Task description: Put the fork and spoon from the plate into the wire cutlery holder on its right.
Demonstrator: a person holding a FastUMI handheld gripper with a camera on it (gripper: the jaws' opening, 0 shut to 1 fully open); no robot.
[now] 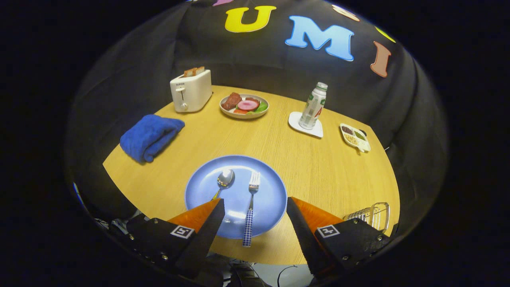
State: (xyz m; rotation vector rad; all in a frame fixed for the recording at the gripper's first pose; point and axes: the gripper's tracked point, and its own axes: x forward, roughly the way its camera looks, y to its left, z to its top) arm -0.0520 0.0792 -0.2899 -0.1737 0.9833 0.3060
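My claw (255, 203) hangs released, its fingers spread wide over the near edge of the blue plate (271, 187), touching nothing. The fork (251, 207) lies between them, its checked handle pointing toward me over the rim. The spoon (224, 180) rests just left of it, handle running under my left finger. The wire cutlery holder (372, 215) stands right of the plate, beside my right finger.
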